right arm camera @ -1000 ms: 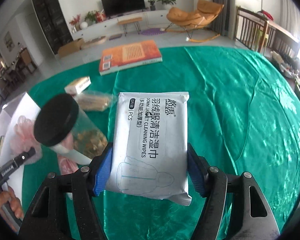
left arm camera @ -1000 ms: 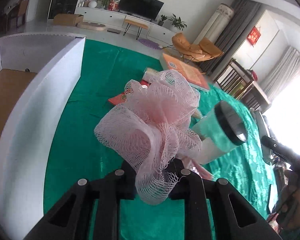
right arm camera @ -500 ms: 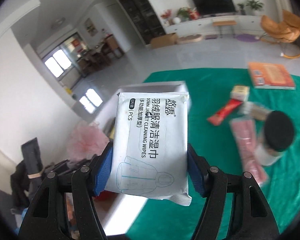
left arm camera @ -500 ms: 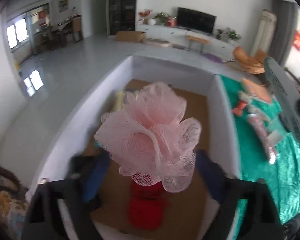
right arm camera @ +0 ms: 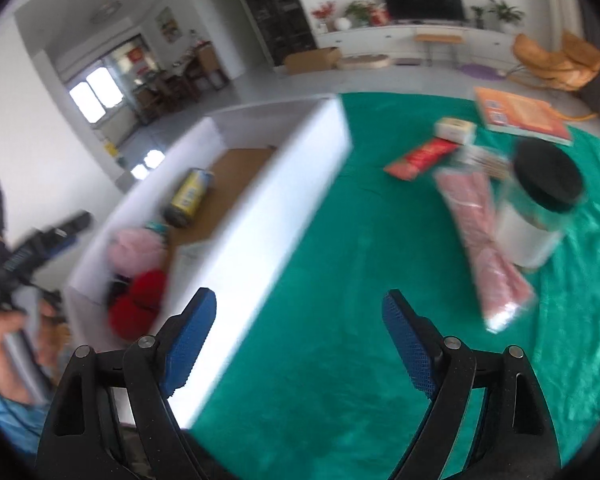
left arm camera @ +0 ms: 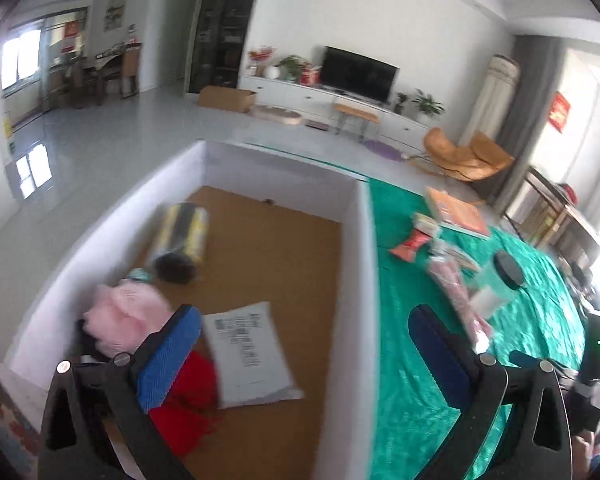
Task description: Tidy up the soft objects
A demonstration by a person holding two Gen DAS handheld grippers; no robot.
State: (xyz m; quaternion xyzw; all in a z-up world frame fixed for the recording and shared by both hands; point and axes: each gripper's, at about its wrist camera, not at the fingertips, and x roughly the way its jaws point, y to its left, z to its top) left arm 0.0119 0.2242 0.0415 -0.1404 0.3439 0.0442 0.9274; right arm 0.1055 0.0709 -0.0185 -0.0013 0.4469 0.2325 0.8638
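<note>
Both grippers wide open, nothing between the jaws of either.

Left gripper point(left arm camera: 304, 344) points down over the box point(left arm camera: 358, 264), near its right wall. Right gripper point(right arm camera: 298, 336) straddles the box corner and the green cloth point(right arm camera: 340, 240); its jaws have just been opening, and nothing lies between them.

Soft things now sit inside the box, bunched at its near-left end. In the left view: pink pouf point(left arm camera: 128, 316) at 9 o'clock of the left gripper, wipes pack point(left arm camera: 248, 356) lying flat just past the left pad, red yarn-like bundle point(left arm camera: 184, 392) at 8 o'clock, partly under the pack. A yellow-black can point(left arm camera: 182, 236) lies on its side at 11 o'clock, well apart from them.

Judgement: both loads are delivered, so open jaws fit a return trip.

Left on the cloth, right view, 1 to 2 o'clock: pink packet point(right arm camera: 484, 232) touching a black-lidded jar point(right arm camera: 540, 208), red sachet point(right arm camera: 424, 158), small carton point(right arm camera: 454, 130), book point(right arm camera: 520, 114). The pink packet looks soft; likely next. Jar and book are hard; probably stay.
</note>
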